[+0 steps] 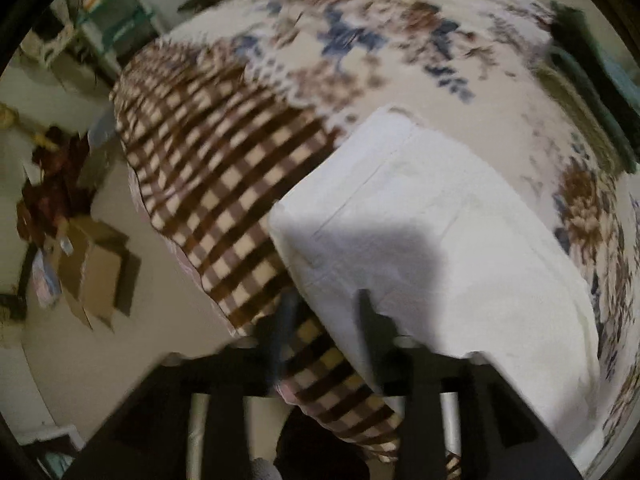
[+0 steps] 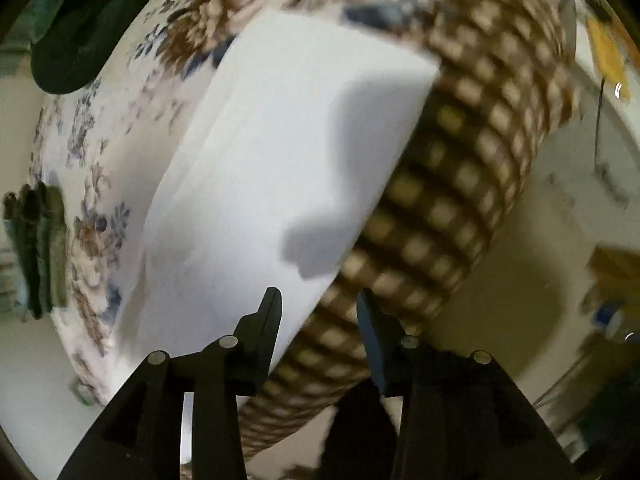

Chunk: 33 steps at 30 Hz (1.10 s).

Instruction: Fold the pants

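White pants [image 1: 432,240] lie folded into a long flat shape on a bed with a floral cover [image 1: 360,40]. They also show in the right wrist view [image 2: 260,168]. My left gripper [image 1: 324,312] is open and empty, just above the near edge of the pants and the checked blanket border [image 1: 224,168]. My right gripper [image 2: 318,308] is open and empty, over the edge where the pants meet the checked border [image 2: 452,184]. Both views are blurred by motion.
The bed's edge drops to a pale floor [image 1: 120,360] with cardboard boxes [image 1: 96,276] and clutter on the left. Dark green cloth [image 2: 80,32] and a folded dark pile [image 2: 36,248] lie at the bed's far side. A shelf [image 1: 116,20] stands beyond.
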Tool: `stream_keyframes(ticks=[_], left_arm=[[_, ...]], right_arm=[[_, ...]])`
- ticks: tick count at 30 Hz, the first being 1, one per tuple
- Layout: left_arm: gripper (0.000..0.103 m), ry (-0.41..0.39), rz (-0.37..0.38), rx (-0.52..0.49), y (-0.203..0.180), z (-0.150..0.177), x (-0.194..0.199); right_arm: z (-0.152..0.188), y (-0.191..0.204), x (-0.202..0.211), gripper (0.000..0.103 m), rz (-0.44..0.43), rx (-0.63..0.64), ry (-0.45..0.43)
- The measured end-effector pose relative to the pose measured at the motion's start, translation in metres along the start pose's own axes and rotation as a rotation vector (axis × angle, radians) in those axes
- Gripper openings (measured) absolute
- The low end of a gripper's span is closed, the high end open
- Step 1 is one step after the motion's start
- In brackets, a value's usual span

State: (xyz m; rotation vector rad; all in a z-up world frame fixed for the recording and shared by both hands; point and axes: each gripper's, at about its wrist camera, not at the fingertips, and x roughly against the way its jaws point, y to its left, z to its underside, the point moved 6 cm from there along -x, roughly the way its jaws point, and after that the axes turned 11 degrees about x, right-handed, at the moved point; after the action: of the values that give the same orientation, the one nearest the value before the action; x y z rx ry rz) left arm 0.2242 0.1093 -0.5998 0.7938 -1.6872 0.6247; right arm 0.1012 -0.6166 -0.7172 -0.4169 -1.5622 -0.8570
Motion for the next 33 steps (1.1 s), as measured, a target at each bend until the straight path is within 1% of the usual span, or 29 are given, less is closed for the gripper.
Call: stream_keyframes(ticks=[1,2,4,6,8,10,11,12,13,15,16,17,18,19,20,21,22,23,24,25,26,27,28,29,30,31,32,33], left_arm=[[0.080,-0.008,-0.005,-0.007,-0.003,0.000,0.003],[0.084,-0.021,-0.011,-0.021,-0.011,0.002,0.007],[0.084,-0.037,-0.010,-0.059,-0.025,0.002,0.008],[0.084,-0.048,-0.025,-0.111,-0.045,0.005,0.002],[0.084,-0.049,-0.030,-0.154,-0.065,0.006,-0.009],[0.084,-0.038,-0.042,-0.189,-0.079,0.005,-0.020],[0.084,-0.035,-0.052,-0.216,-0.088,0.006,-0.028],[0.084,-0.037,-0.073,-0.232,-0.094,0.004,-0.033],[0.084,-0.035,-0.086,-0.243,-0.098,0.003,-0.037],[0.084,-0.021,-0.084,-0.238,-0.108,0.000,-0.040],[0.084,-0.017,-0.069,-0.236,-0.113,-0.001,-0.039],[0.084,-0.012,-0.045,-0.253,-0.125,0.000,-0.037],[0.084,-0.019,-0.042,-0.283,-0.136,0.001,-0.035],[0.084,-0.025,-0.044,-0.317,-0.147,0.004,-0.034],[0.084,-0.025,-0.041,-0.343,-0.158,0.007,-0.034],[0.084,-0.021,-0.034,-0.358,-0.166,0.009,-0.034],[0.084,-0.014,-0.029,-0.372,-0.175,0.011,-0.034],[0.084,-0.008,-0.024,-0.391,-0.186,0.014,-0.033],[0.084,0.003,-0.009,-0.420,-0.199,0.020,-0.033],[0.084,0.014,0.002,-0.453,-0.213,0.026,-0.033],[0.084,0.017,0.006,-0.472,-0.221,0.030,-0.033],[0.084,0.031,0.025,-0.504,-0.236,0.037,-0.033],[0.084,0.047,0.041,-0.531,-0.246,0.044,-0.035],[0.084,0.059,0.044,-0.562,-0.258,0.052,-0.038],[0.084,0.070,0.045,-0.597,-0.269,0.060,-0.042],[0.084,0.074,0.037,-0.631,-0.278,0.069,-0.049],[0.084,0.065,0.014,-0.658,-0.285,0.074,-0.055],[0.084,0.055,-0.007,-0.672,-0.288,0.077,-0.060]], right_arm=[[-0.005,0.009,0.003,0.044,0.008,0.052,0.002],[-0.008,0.024,0.004,0.047,0.020,0.114,0.020],[-0.003,0.071,-0.001,0.051,-0.006,0.251,0.077],[0.010,0.136,-0.011,0.055,-0.057,0.407,0.142],[0.028,0.213,-0.023,0.061,-0.159,0.562,0.184],[0.042,0.290,-0.044,0.066,-0.247,0.691,0.227],[0.047,0.325,-0.057,0.070,-0.268,0.760,0.244],[0.054,0.357,-0.072,0.070,-0.271,0.832,0.263],[0.061,0.387,-0.093,0.070,-0.245,0.899,0.283],[0.070,0.417,-0.126,0.070,-0.164,1.006,0.346],[0.079,0.427,-0.145,0.070,-0.123,1.068,0.408],[0.083,0.429,-0.154,0.066,-0.088,1.113,0.427],[0.087,0.430,-0.161,0.059,-0.051,1.173,0.427],[0.091,0.428,-0.166,0.026,-0.010,1.251,0.418],[0.089,0.425,-0.170,0.017,0.049,1.291,0.396],[0.083,0.425,-0.171,0.015,0.046,1.268,0.375],[0.072,0.425,-0.170,0.011,0.032,1.219,0.342],[0.059,0.425,-0.169,0.005,0.034,1.172,0.299],[0.047,0.424,-0.165,0.005,0.043,1.126,0.247],[0.033,0.420,-0.159,0.005,0.031,1.063,0.213],[0.023,0.412,-0.152,0.011,-0.001,0.982,0.232],[0.015,0.404,-0.148,0.015,-0.042,0.912,0.276],[0.005,0.389,-0.135,0.026,-0.086,0.848,0.294],[-0.003,0.378,-0.124,0.038,-0.101,0.819,0.288],[-0.009,0.365,-0.117,0.040,-0.100,0.797,0.288],[-0.017,0.343,-0.108,0.040,-0.077,0.744,0.301],[-0.021,0.326,-0.106,0.040,-0.074,0.682,0.325],[-0.028,0.302,-0.106,0.040,-0.098,0.572,0.364]])
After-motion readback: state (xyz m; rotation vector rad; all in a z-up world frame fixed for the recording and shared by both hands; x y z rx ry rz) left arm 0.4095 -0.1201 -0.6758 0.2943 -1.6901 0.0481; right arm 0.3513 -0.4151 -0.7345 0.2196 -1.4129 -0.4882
